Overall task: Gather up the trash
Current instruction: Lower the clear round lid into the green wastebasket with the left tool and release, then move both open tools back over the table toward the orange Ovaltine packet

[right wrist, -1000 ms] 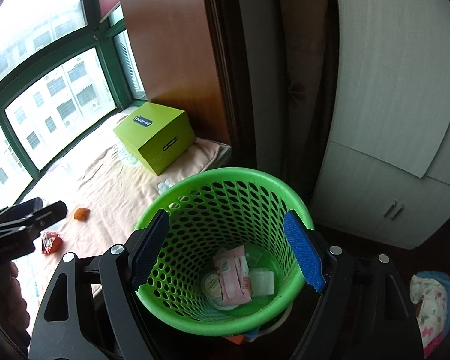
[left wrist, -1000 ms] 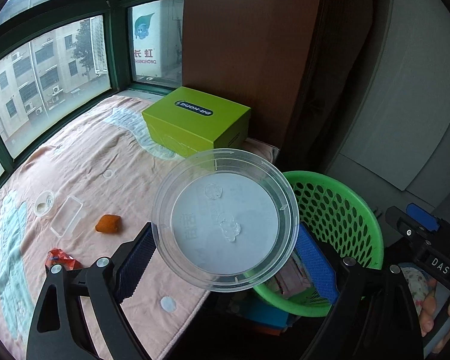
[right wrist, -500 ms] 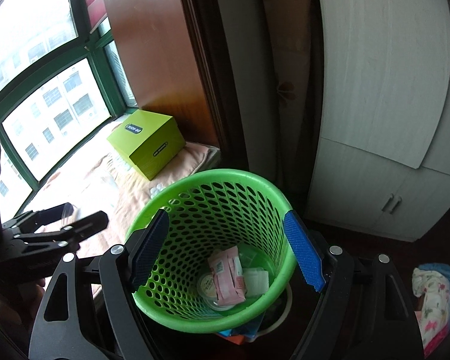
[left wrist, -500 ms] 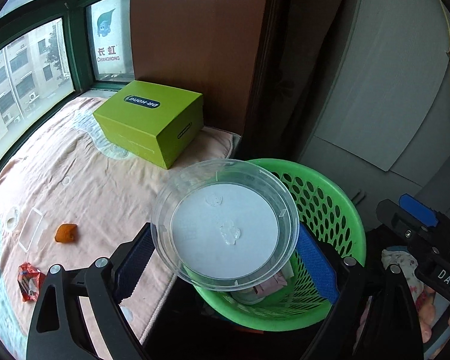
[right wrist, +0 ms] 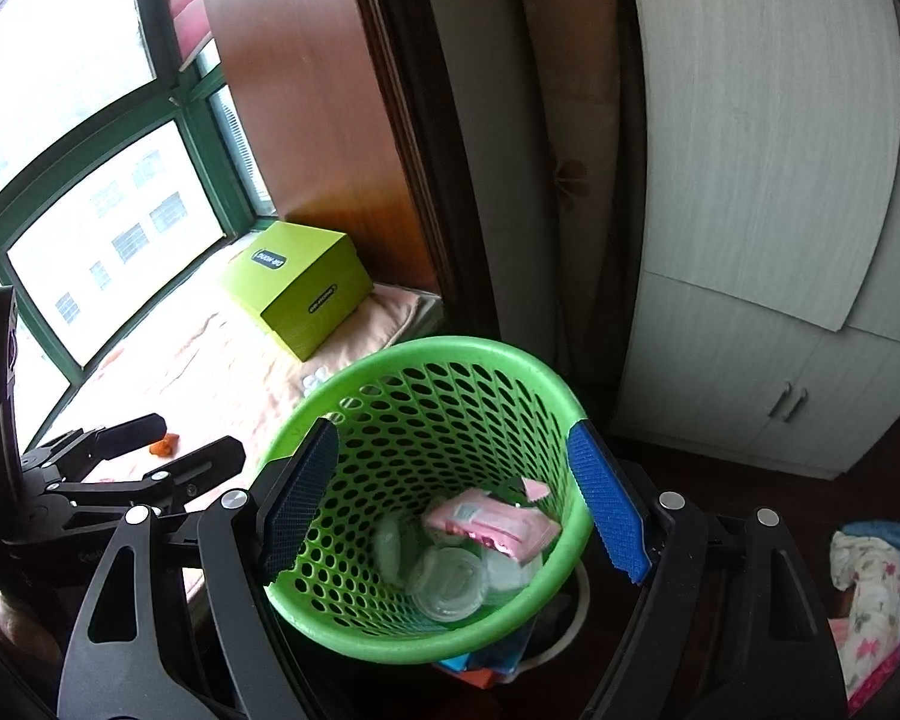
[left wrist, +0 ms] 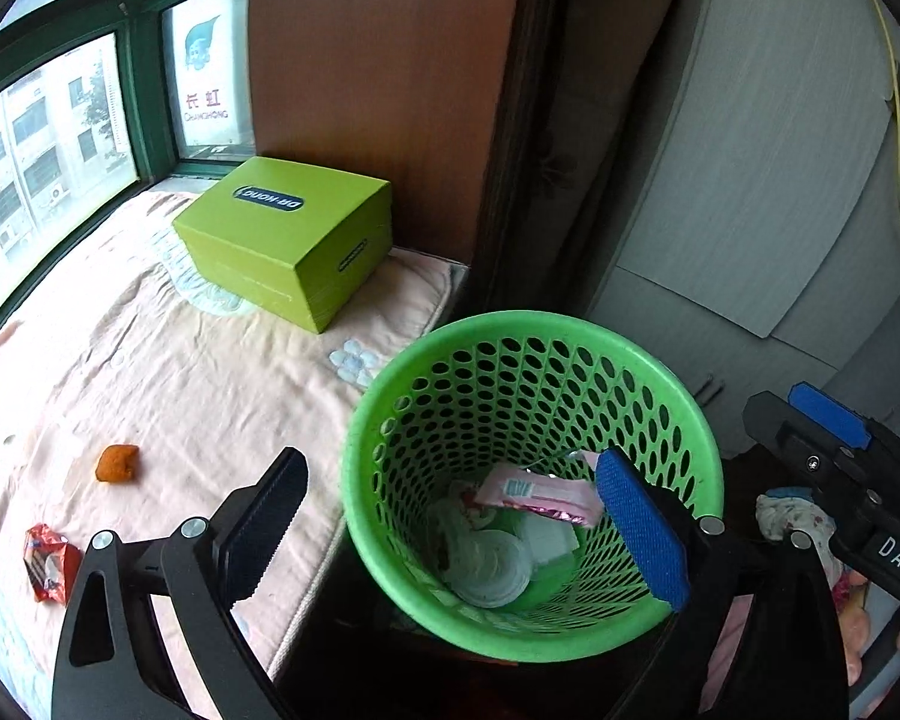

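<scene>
Window-side bed (left wrist: 168, 372); green basket (left wrist: 528, 336) under opening left hand-held gripper (left wrist: 456, 516).

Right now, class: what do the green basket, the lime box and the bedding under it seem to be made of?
Green basket: probably moulded plastic, slight sheen, walls pierced by even oval holes. Lime box: likely cardboard, matte, with crisp folded edges and a printed label. Bedding: soft woven or fleecy fabric, pale pink, dull and lightly wrinkled.
</scene>
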Demonstrator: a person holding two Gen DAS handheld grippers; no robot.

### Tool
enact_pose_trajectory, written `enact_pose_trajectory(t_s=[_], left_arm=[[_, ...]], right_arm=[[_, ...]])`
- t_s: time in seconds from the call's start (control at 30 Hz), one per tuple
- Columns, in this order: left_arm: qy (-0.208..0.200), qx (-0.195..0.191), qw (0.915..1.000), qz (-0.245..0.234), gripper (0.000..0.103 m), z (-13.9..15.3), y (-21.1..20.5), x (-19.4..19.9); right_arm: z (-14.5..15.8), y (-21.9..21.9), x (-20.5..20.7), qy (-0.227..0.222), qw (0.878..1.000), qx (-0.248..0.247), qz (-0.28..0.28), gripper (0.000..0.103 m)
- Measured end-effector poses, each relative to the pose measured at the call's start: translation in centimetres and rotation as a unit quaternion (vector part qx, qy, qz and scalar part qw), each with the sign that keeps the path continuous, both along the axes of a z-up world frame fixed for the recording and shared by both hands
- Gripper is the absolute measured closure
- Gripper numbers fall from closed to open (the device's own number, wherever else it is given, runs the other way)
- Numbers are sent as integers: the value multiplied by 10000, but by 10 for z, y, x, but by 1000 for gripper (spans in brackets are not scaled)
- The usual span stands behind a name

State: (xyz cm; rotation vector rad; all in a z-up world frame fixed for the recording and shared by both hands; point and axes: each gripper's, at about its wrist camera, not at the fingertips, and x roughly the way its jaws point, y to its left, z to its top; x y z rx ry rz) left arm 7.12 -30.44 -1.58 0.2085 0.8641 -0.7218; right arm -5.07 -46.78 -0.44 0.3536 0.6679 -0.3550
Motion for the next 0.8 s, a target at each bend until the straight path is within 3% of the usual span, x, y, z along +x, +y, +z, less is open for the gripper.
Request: enact_pose_trajectory(t_s=[0.33,0.8], left_arm=[[4,98,9969,778,9,-2,59,20],[107,345,9803,1943,9,-23,172,61]], right_arm=[[1,25,17,5,9990,-27,453,24],[-1,72,59,94,9927,-46,1198,24]])
